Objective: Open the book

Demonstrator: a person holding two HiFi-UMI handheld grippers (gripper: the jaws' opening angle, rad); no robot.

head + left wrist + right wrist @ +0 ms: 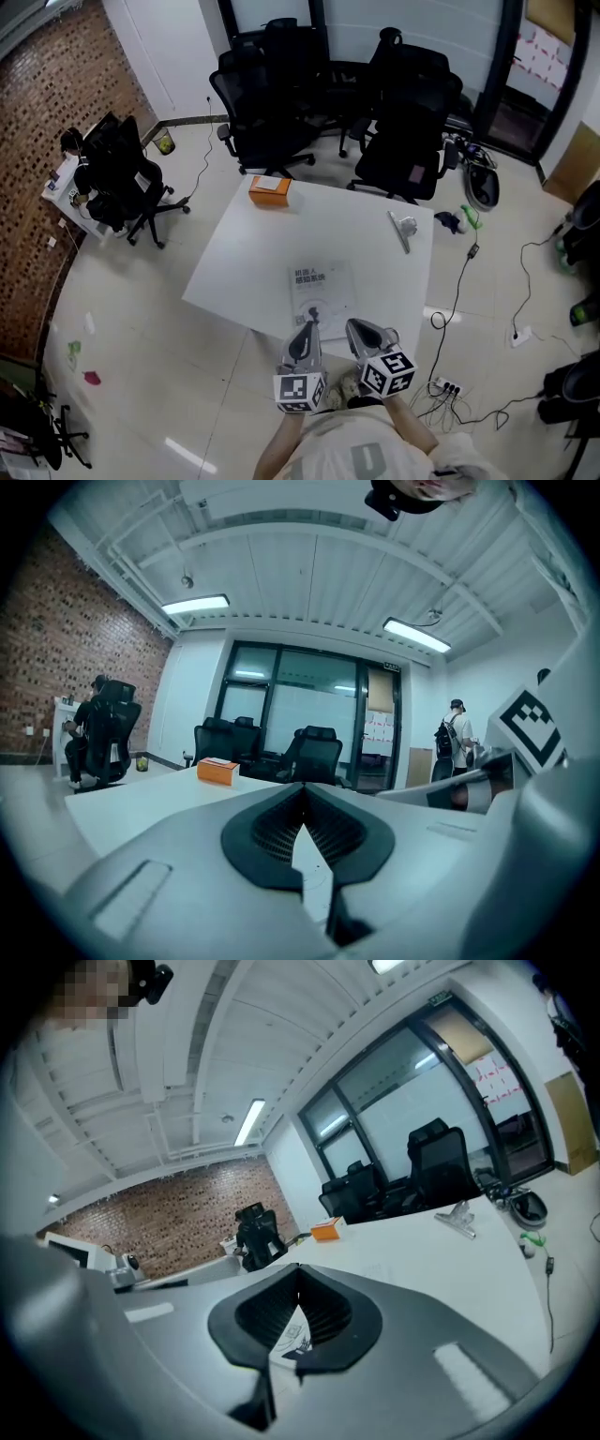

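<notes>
A closed white book (321, 287) with blue print on its cover lies flat near the front edge of the white table (244, 253). My left gripper (308, 326) hovers at the book's near edge, jaws shut with nothing between them. My right gripper (355, 328) hangs just right of it at the same edge, also shut and empty. In the left gripper view the shut gripper (302, 803) points nearly level across the tabletop. In the right gripper view the shut gripper (297, 1290) shows a sliver of the book's cover (292, 1338) below its tips.
An orange box (269, 189) sits at the table's far left and a metal clip (403, 228) at the far right. Black office chairs (281, 103) crowd the far side. A person (453, 735) stands at the back right. Cables and a power strip (446, 385) lie on the floor at the right.
</notes>
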